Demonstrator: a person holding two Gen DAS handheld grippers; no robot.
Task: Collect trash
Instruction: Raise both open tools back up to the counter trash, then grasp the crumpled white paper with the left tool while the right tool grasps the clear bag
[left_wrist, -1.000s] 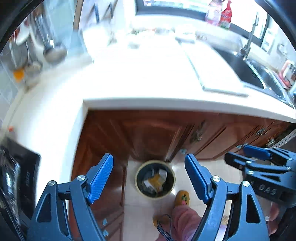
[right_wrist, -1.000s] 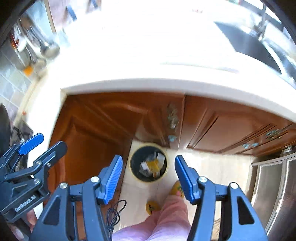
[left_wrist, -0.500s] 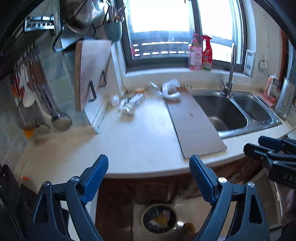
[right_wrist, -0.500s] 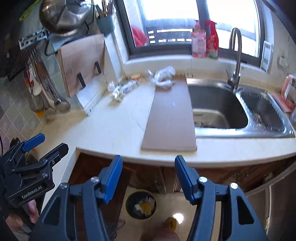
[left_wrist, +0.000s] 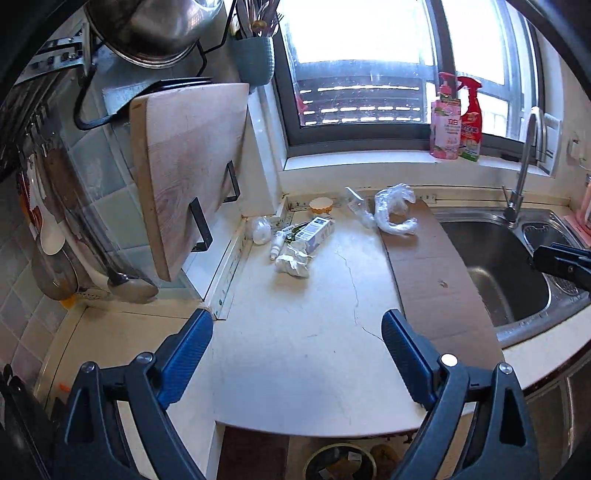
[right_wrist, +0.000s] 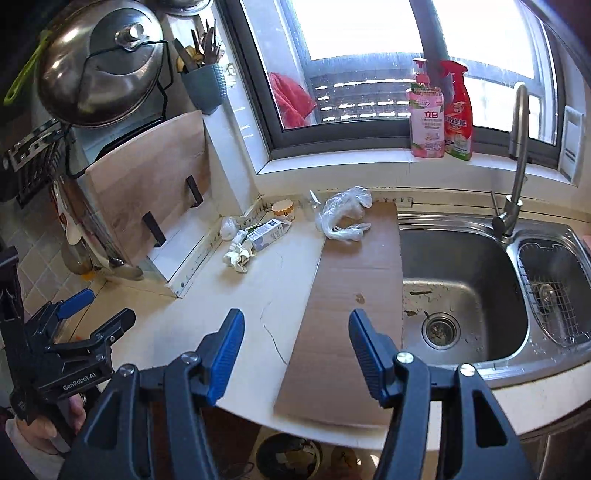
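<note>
Trash lies at the back of the white counter: a crumpled clear plastic bag (left_wrist: 393, 212) (right_wrist: 343, 216), a small carton (left_wrist: 316, 230) (right_wrist: 267, 232), a crumpled white paper (left_wrist: 293, 260) (right_wrist: 238, 256), a small white tube (left_wrist: 277, 243), a white wad (left_wrist: 260, 229) and an orange paper cup (left_wrist: 320, 205) (right_wrist: 282, 208). My left gripper (left_wrist: 297, 354) is open and empty above the counter's front. My right gripper (right_wrist: 297, 350) is open and empty over a brown cardboard sheet (right_wrist: 351, 295). A round bin (left_wrist: 340, 463) (right_wrist: 284, 459) with trash stands on the floor below.
A steel sink (right_wrist: 465, 291) with a tap (right_wrist: 515, 162) is at the right. A wooden cutting board (left_wrist: 188, 170) stands in a rack at the left. Two bottles (right_wrist: 439, 114) stand on the window sill. A pot lid (right_wrist: 99, 62) and utensils hang on the left wall.
Both grippers rose and tilted up from the bin on the floor to face the counter, then moved closer to it. Both stayed open and empty.
</note>
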